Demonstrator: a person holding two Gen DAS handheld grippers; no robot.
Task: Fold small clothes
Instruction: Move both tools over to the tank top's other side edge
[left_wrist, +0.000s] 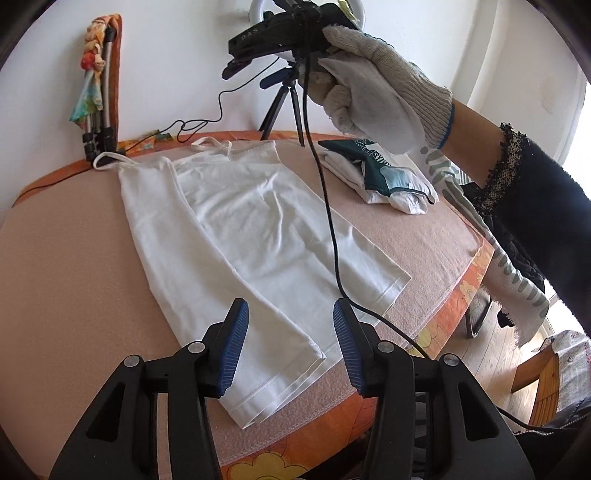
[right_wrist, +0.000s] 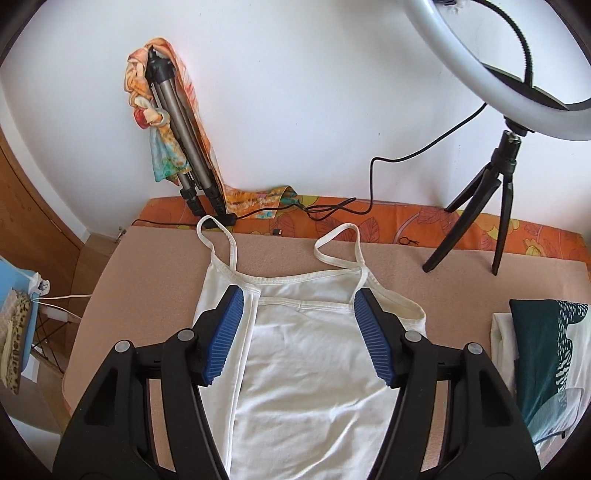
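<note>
White camisole (left_wrist: 236, 236) is lying flat on the pinkish towel-covered surface (left_wrist: 66, 266), straps up toward the far edge by the wall and hem down at the near edge — and one long side is already turned in over the body, you can see the folded strip running the length of it. So I'd say the first lengthwise fold is done and we're between folds. Left gripper (left_wrist: 290, 347) hangs over the hem end near the near edge with its blue pads spread apart and nothing between them, not touching the cloth as far as I can tell. Right gripper (right_wrist: 299, 336) is up above the strap end, jaws also wide with just air in there; from the left view you can see the gloved hand (left_wrist: 373, 85) holding it well clear of the surface, cable dangling across the fabric. A folded stack with a teal and white piece (left_wrist: 380, 173) sits toward the far right corner, apart from the camisole. Next move, my guess: come back down and take the other long edge — one gripper near the strap corner, one at the hem corner — and bring it over to match the first side. The thin straps (right_wrist: 229, 251) are spilling toward the far edge, so they'll probably need tucking in, and the fabric is light enough that it'll wrinkle if dragged.
</note>
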